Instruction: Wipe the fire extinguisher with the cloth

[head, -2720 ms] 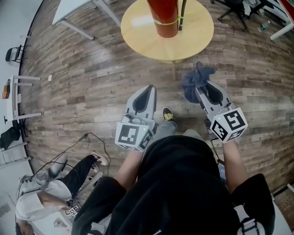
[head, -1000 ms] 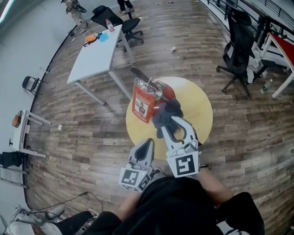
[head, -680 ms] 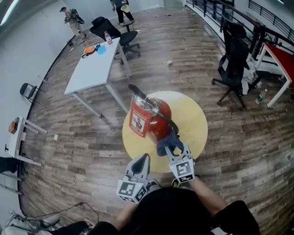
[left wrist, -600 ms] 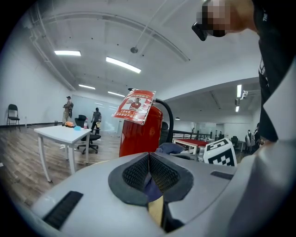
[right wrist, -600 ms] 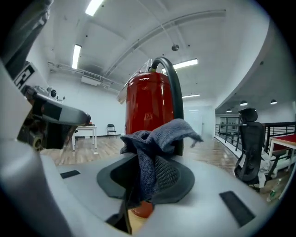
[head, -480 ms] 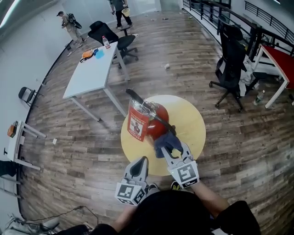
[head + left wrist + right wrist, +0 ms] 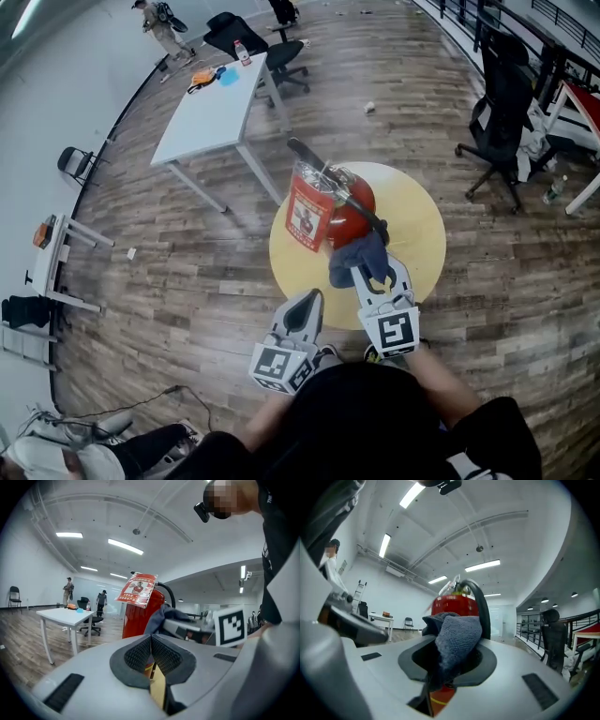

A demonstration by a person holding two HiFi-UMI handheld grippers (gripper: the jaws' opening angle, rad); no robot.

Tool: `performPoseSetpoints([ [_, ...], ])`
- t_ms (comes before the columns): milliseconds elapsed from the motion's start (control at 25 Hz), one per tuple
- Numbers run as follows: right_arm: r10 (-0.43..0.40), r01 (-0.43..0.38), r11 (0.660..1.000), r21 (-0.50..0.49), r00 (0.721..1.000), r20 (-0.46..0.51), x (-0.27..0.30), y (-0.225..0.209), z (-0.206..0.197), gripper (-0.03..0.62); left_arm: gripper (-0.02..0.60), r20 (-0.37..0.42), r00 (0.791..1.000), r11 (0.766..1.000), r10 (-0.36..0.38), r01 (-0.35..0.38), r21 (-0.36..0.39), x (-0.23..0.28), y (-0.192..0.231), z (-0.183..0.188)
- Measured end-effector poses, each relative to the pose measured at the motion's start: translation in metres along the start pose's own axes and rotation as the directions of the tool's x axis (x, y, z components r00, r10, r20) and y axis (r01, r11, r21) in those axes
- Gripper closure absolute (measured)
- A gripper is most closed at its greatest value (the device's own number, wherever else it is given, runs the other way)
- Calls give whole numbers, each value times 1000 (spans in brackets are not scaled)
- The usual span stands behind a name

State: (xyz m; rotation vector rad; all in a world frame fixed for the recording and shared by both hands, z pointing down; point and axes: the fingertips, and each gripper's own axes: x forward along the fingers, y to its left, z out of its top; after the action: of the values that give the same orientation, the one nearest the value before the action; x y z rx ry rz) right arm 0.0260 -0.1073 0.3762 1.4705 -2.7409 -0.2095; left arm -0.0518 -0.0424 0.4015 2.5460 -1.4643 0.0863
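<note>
Fire extinguisher [image 7: 349,214]: it stands upright on the round yellow table [image 7: 422,246], toward the table's left side. A red tag [image 7: 307,208] hangs at its neck and a black hose [image 7: 367,208] runs down its near side.

Your right gripper [image 7: 372,275] is clamped on the grey-blue cloth [image 7: 361,255]. The bunched end of the cloth lies against or just beside the cylinder's near side; contact cannot be confirmed from above. Your left gripper [image 7: 310,302] is closed with nothing between its jaws, near the table edge and apart from the cylinder.

Likely faults from this position:
- The cylinder is unsupported. A firm sideways stroke high on the body could tip or slide it — brace it with the left gripper first.
- The cloth could snag on the hose or the tag and drag them.
- Only a fold appears pinched — heavy friction may strip the cloth from the jaws.
</note>
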Motion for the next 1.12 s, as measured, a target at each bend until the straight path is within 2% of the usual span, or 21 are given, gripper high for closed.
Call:
performPoseSetpoints([
  [120, -18, 23, 998, 50, 995, -94, -3, -3, -79, 497, 558, -11, 1000, 1000, 13, -13, 1, -8, -1, -4],
  [240, -4, 25, 995, 93, 975, -224, -3, 4, -155, 497, 558, -16, 999, 999, 31, -31, -6, -15, 2, -7],
  [320, -9, 31, 996, 87, 970, -242, -3, 9, -181, 497, 558, -23, 999, 999, 44, -44, -9, -21, 3, -10],
  [400, -21, 45, 994, 103, 973, -230, -3, 9, -189, 497, 558, -29, 998, 998, 54, -54, -11, -24, 4, -13],
  [480, -17, 63, 986, 152, 958, -285, -3, 10, -211, 497, 558, -38, 998, 998, 60, -60, -14, -25, 4, -16],
  [560, 16, 77, 974, 213, 913, -407, -3, 16, -251, 497, 557, -46, 997, 998, 60, -61, -19, -27, 3, -20],
  [680, 127, 79, 947, 313, 800, -586, -4, 31, -305, 497, 557, -55, 997, 998, 63, -64, -20, -29, 1, -25],
  [720, 145, 77, 943, 324, 780, -609, -4, 33, -312, 497, 558, -56, 996, 998, 65, -66, -21, -29, 1, -25],
  [760, 149, 74, 944, 322, 774, -616, -4, 34, -313, 497, 558, -55, 996, 997, 69, -70, -22, -30, 2, -25],
  [840, 145, 69, 946, 317, 784, -603, -5, 34, -301, 497, 558, -51, 996, 997, 78, -79, -24, -33, 3, -24],
  [880, 146, 62, 945, 321, 798, -584, -4, 34, -289, 497, 558, -50, 995, 996, 82, -84, -24, -34, 4, -23],
  [1000, 152, -4, 952, 305, 874, -462, -1, 34, -220, 499, 557, -48, 995, 995, 92, -93, -27, -36, 8, -23],
  [1120, 155, -87, 964, 252, 953, -262, 1, 32, -109, 502, 558, -42, 994, 994, 99, -101, -36, -38, 11, -23],
])
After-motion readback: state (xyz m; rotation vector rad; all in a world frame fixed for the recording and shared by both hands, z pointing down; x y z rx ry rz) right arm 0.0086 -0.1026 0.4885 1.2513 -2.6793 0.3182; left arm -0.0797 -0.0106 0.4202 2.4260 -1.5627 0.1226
